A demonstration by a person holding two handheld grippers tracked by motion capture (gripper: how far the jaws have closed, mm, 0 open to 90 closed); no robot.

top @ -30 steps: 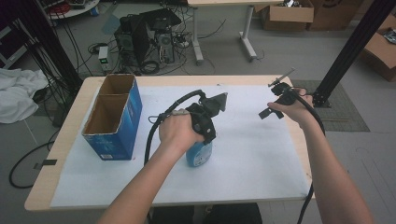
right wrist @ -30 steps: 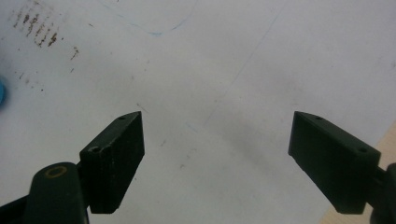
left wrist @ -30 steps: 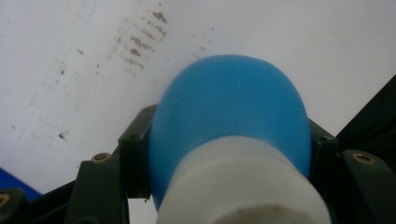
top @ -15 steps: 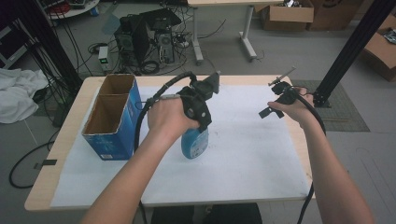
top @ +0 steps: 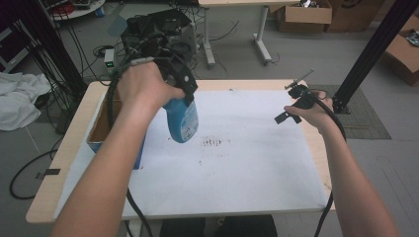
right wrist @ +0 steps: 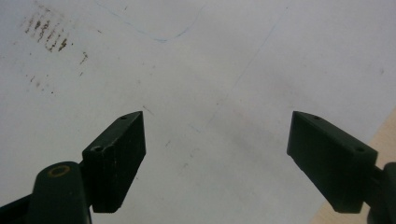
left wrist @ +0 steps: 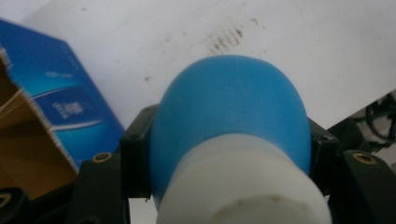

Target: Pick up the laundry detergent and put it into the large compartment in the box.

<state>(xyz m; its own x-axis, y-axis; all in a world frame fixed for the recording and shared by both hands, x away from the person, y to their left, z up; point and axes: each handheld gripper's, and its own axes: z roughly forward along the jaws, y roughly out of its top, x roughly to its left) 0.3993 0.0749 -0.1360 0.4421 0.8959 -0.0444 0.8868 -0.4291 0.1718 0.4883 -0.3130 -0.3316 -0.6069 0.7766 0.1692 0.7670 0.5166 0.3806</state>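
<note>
Above the white paper sheet (top: 257, 163) on the tabletop, the left gripper (top: 179, 84) clamps its fingers on a blue plastic bottle with a white cap (left wrist: 231, 140), beside the blue cardboard box (left wrist: 60, 112). Right gripper (right wrist: 217, 154) fingers gape, empty.

The person's left hand (top: 143, 89) covers the top of the blue bottle (top: 181, 120) in the high view, so its cap cannot be seen there. In the left gripper view the bottle's white cap (left wrist: 243, 186) is blurry and the bottom edge cuts it off. The words on the bottle's label are too small to read. The left arm hides a lot of the blue box (top: 101, 129), and what is inside the box cannot be seen. The words on the box are blurry in the left gripper view. The right gripper (top: 291, 106) is small in the high view, and the hand hides part of it.
</note>
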